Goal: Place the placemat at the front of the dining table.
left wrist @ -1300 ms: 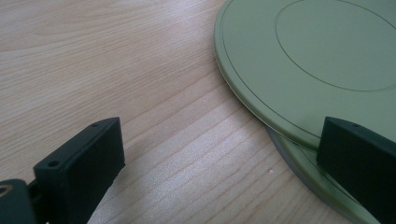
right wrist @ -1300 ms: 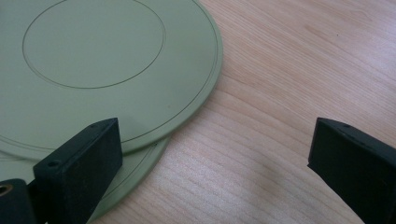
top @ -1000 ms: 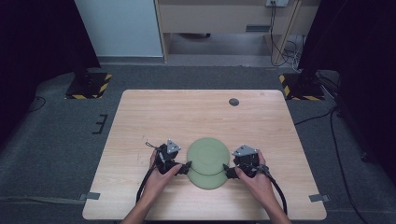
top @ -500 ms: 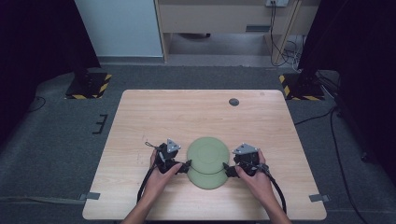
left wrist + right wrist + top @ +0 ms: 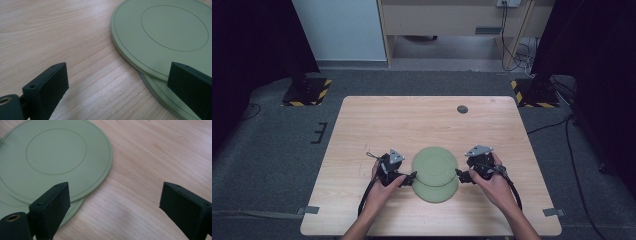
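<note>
Evidently both grippers, left (image 5: pixel 412 176) and right (image 5: pixel 458 174), flanked the stacked green plates (image 5: pixel 435 170) near the table's (image 5: pixel 412 120) front, jaws wide, right narrowing slightly, gripping nothing; next, probably clamp the top plate's rim.

1. L gripper (image 5: pixel 117 90) jaws wide apart, nothing between the pads but bare wood.
2. Two green plates, stacked & offset: top plate (image 5: pixel 162 32) overlaps bottom plate (image 5: pixel 162 96), whose rim shows below it.
3. One jaw stands in front of the plate edges at right; contact can't be told.
4. Other jaw over the table (image 5: pixel 62 32), well clear of the plates.
</note>
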A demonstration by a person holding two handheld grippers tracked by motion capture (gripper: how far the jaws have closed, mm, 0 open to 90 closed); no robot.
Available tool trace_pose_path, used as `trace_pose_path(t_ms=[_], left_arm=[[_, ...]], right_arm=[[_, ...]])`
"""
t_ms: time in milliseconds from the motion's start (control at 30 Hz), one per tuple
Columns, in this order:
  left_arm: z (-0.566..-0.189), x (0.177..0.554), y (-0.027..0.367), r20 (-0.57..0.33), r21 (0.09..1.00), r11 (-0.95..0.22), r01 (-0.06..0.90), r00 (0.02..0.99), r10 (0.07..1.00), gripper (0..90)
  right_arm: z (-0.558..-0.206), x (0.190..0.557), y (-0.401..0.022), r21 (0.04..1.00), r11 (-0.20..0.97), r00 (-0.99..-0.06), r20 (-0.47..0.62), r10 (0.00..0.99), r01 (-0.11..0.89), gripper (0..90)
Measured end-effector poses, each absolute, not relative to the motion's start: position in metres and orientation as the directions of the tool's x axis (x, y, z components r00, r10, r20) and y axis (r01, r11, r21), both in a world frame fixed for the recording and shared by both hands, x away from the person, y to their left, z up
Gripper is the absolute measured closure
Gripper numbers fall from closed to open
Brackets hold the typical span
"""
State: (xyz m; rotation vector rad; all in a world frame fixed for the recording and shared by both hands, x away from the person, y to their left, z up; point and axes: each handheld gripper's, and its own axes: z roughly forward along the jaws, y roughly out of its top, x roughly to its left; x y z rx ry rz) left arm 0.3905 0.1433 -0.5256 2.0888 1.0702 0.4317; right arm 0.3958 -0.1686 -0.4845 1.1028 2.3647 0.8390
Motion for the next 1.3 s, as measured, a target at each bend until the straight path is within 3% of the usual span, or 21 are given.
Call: trace_pose_path(t_ms=[267, 467, 667, 933, 1300], left_arm=[[-0.522, 0.389, 0.149, -0.023, 0.748, -0.381, 0.543, 0.595, 0.803, 2.6], [-0.521, 0.387, 0.155, -0.019, 0.748, -0.385, 0.541, 0.597, 0.802, 2.6], [-0.519, 0.385, 0.155, -0.018, 0.751, -0.384, 0.537, 0.598, 0.801, 2.6], [-0.52, 0.385, 0.153, -0.01, 0.746, -0.392, 0.538, 0.597, 0.802, 2.8], [-0.522, 0.383, 0.143, 0.014, 0.735, -0.421, 0.531, 0.609, 0.793, 2.8]], right_arm=[[-0.469, 0.428, -0.152, 0.591, 0.563, -0.661, -0.065, 0.748, 0.578, 15.0], [-0.466, 0.445, -0.141, 0.556, 0.597, -0.684, -0.07, 0.726, 0.578, 12.9], [-0.464, 0.459, -0.127, 0.51, 0.63, -0.697, -0.078, 0.712, 0.586, 18.1], [-0.467, 0.474, -0.124, 0.502, 0.605, -0.697, -0.006, 0.717, 0.618, 28.8], [-0.484, 0.484, -0.124, 0.47, 0.592, -0.709, 0.109, 0.696, 0.654, 25.9]])
